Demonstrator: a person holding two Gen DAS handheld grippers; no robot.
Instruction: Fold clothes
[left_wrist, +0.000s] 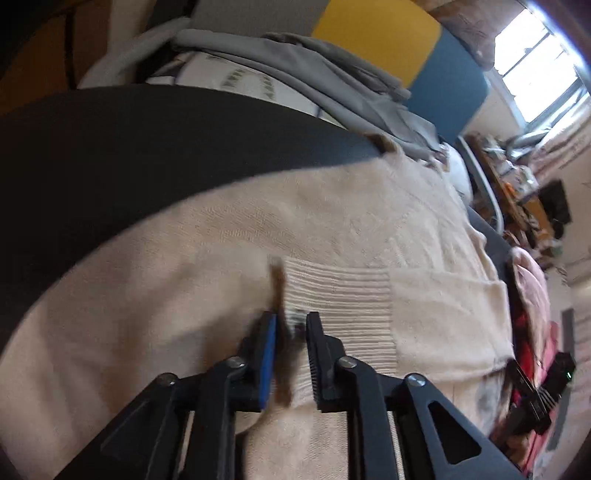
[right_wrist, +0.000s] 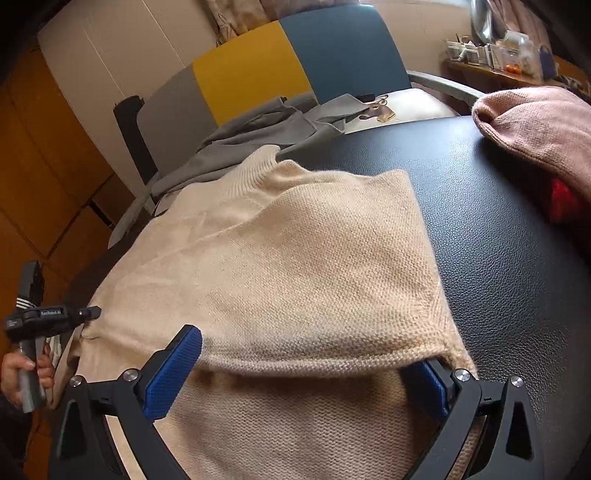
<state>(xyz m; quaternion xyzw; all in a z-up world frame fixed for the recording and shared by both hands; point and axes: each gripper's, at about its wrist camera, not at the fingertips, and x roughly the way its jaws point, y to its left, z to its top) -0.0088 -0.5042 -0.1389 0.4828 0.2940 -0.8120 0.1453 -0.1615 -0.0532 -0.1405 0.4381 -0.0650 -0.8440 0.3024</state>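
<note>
So I've got the cream knit sweater (right_wrist: 295, 258) spread across the black table (right_wrist: 498, 221), filling the middle of the right wrist view, with its ribbed collar (right_wrist: 258, 166) pointing toward the top of the frame. In the left wrist view the sweater (left_wrist: 184, 295) covers most of the lower half, with a ribbed cuff (left_wrist: 340, 295) lying on top near centre.

My left gripper (left_wrist: 291, 332) sits at bottom centre of its own view, jaws only slightly apart with the near edge of that cuff in the gap. Honestly can't tell whether the pads are pinching it, the frame's blurry right there. From the right wrist view that same left gripper (right_wrist: 94, 313) shows at lower left, its tip at the sweater's edge, with a hand (right_wrist: 22, 373) on the handle.

My right gripper (right_wrist: 306, 369) is spread wide open at the bottom of its frame, with a folded edge of the sweater lying across between the fingers, nothing clamped.

Other stuff: a pink garment (right_wrist: 539, 129) upper right on the table, and a grey garment (right_wrist: 258, 136) draped on the chair (right_wrist: 332, 48) behind.
</note>
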